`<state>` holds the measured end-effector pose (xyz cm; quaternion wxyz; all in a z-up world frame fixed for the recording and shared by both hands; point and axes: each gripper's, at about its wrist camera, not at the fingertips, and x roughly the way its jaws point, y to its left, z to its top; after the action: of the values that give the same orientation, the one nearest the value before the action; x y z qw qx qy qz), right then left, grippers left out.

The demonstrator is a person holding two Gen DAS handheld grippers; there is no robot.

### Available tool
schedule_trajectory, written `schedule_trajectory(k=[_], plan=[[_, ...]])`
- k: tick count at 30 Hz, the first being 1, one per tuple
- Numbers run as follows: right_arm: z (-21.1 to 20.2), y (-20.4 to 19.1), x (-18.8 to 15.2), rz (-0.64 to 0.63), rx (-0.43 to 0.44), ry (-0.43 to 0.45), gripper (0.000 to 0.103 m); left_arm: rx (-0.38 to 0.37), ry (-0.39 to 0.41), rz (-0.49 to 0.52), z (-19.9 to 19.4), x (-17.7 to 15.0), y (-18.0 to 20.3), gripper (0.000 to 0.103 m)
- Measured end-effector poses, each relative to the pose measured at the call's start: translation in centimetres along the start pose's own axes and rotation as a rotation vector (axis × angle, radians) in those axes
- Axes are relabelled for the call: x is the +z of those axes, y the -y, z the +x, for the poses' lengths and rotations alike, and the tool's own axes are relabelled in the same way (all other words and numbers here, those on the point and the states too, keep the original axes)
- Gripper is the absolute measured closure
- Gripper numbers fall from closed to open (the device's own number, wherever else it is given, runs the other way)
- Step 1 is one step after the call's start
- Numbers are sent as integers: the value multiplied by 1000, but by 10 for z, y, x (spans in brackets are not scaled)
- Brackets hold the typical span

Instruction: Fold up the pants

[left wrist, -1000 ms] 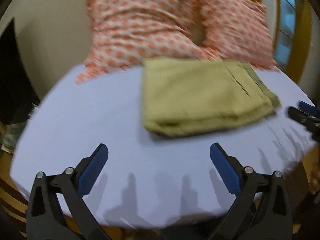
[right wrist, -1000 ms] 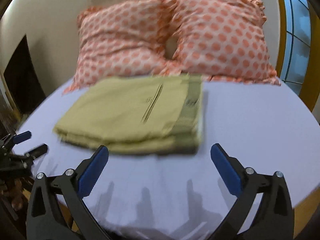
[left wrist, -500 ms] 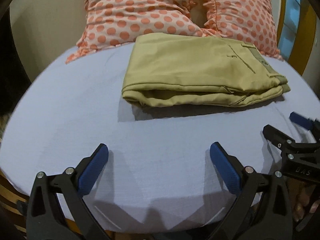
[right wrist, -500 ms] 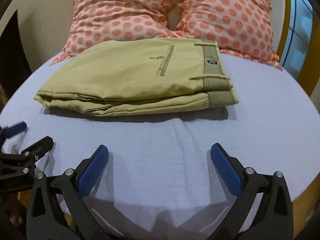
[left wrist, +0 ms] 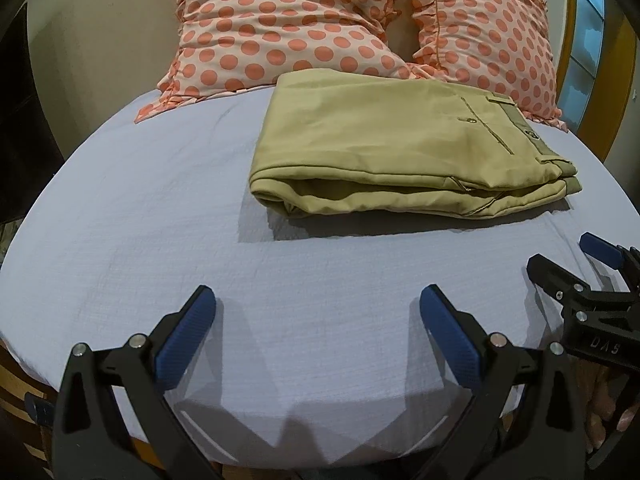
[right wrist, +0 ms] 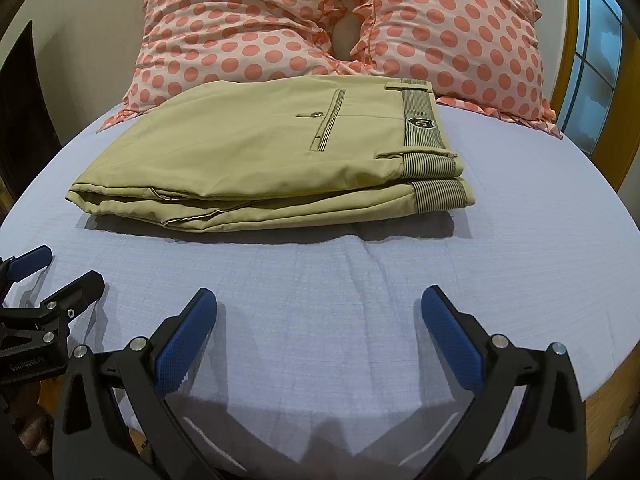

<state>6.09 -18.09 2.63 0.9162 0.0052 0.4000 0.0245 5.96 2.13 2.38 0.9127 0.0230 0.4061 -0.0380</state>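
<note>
On the bed (left wrist: pixel 160 240) before the spotted pillows (right wrist: pixel 248 28) lie the pants (right wrist: pixel 256 152), folded, both the left tool (left wrist: pixel 318 320) and right tool (right wrist: pixel 319 320) gaping empty nearby; a careless nudge could spill the stacked layers.

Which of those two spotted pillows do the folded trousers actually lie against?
The left pillow: the far edge of the trousers runs along its lower front. The right pillow sits beyond the striped waistband end, with a strip of bedsheet showing between them.
</note>
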Motion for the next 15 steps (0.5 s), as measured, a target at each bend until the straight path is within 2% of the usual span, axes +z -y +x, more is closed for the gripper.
schedule_trajectory(k=[15], plan=[[0,-1,0,1,-1,-1,1,7,-15,-1,2,1,1,2]])
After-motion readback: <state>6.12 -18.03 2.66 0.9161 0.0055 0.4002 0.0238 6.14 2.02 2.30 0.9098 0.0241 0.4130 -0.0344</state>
